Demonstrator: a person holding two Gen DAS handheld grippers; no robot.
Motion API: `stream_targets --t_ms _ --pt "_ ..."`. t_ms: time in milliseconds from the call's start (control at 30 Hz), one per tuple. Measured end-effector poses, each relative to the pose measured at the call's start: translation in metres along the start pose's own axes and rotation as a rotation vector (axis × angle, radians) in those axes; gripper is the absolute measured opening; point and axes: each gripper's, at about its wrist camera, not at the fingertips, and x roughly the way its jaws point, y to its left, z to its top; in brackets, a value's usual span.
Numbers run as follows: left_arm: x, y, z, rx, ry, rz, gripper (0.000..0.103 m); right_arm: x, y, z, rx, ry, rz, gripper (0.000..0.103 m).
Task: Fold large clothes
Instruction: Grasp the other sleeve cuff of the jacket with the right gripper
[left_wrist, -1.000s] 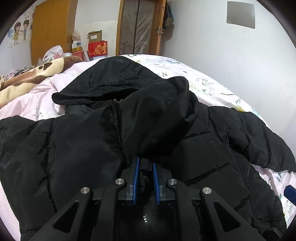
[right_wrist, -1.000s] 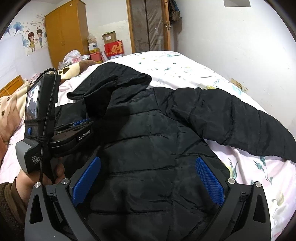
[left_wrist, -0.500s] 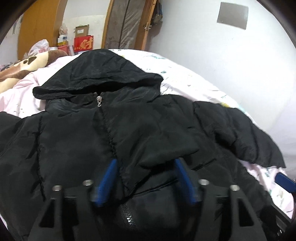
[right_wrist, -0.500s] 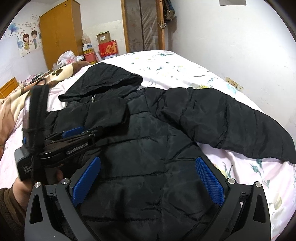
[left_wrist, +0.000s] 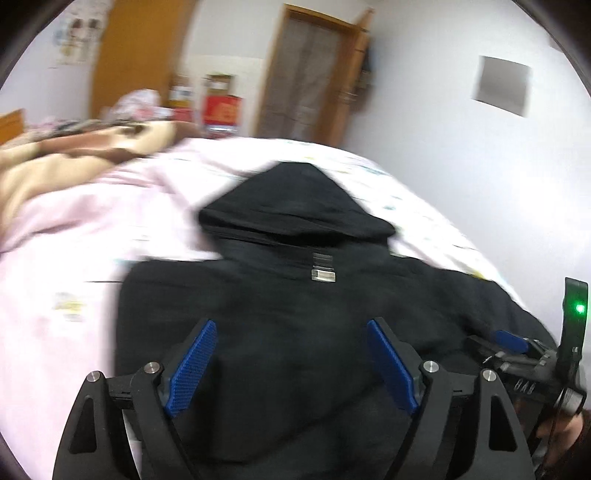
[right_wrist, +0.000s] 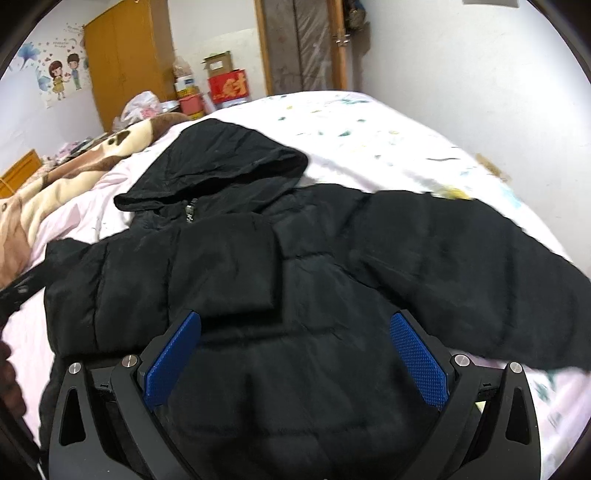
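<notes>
A black hooded puffer jacket lies on the bed, hood pointing to the far end. Its left sleeve lies folded across the chest; its right sleeve stretches out to the right. My right gripper is open and empty just above the jacket's lower front. My left gripper is open and empty above the jacket, in a blurred view. The right gripper's body shows at that view's right edge.
The bed has a pale pink floral sheet. A brown and cream blanket lies along its left side. Boxes and bags stand beyond the bed by a wooden wardrobe and a door.
My left gripper opened and let go of the left sleeve, which now lies across the chest. The left gripper swung back and to the left. The right gripper stayed open.
</notes>
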Motion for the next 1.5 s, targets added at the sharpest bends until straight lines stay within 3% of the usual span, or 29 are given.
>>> stream_targets --t_ms 100,233,333,400,467,533,600,700,867,967,1167,1300,1433,1500 --pt "-0.003 0.039 -0.001 -0.048 0.010 0.114 0.083 0.023 0.002 0.009 0.025 0.033 0.025 0.102" --pt "0.008 0.072 -0.005 -0.135 0.071 0.146 0.083 0.044 0.007 0.014 0.056 0.081 0.064 0.102" --pt "0.021 0.076 -0.008 -0.121 0.093 0.161 0.083 0.056 0.012 0.014 0.062 0.111 0.100 0.091" --pt "0.029 0.074 -0.009 -0.118 0.106 0.156 0.083 0.063 0.017 0.013 0.041 0.135 0.074 0.066" --pt "0.035 0.071 -0.008 -0.118 0.112 0.161 0.083 0.067 0.017 0.012 0.041 0.151 0.082 0.048" --pt "0.038 0.067 -0.007 -0.110 0.106 0.169 0.083 0.064 0.016 0.011 0.039 0.143 0.110 0.036" --pt "0.043 0.065 -0.006 -0.102 0.105 0.170 0.083 0.058 0.013 0.011 0.038 0.125 0.115 0.014" --pt "0.051 0.065 -0.004 -0.117 0.119 0.165 0.083 0.045 0.006 0.014 0.043 0.089 0.091 0.009" --pt "0.065 0.065 -0.005 -0.112 0.140 0.173 0.083 0.023 -0.007 0.012 0.102 0.029 0.124 0.009" --pt "0.077 0.058 -0.004 -0.082 0.162 0.193 0.083 0.016 -0.010 0.011 0.101 -0.008 0.064 0.009" --pt "0.101 0.048 0.000 -0.040 0.212 0.203 0.088 0.034 -0.015 0.005 0.071 0.040 -0.053 0.008" --pt "0.114 0.045 -0.003 -0.016 0.249 0.239 0.089 0.050 -0.023 -0.002 0.097 0.101 -0.046 0.008" --pt "0.122 0.045 -0.002 -0.006 0.280 0.243 0.097 0.046 -0.024 -0.004 0.092 0.099 -0.045 0.008" --pt "0.120 0.043 0.001 -0.001 0.282 0.251 0.096 0.039 -0.027 -0.005 0.105 0.093 -0.043 0.015"
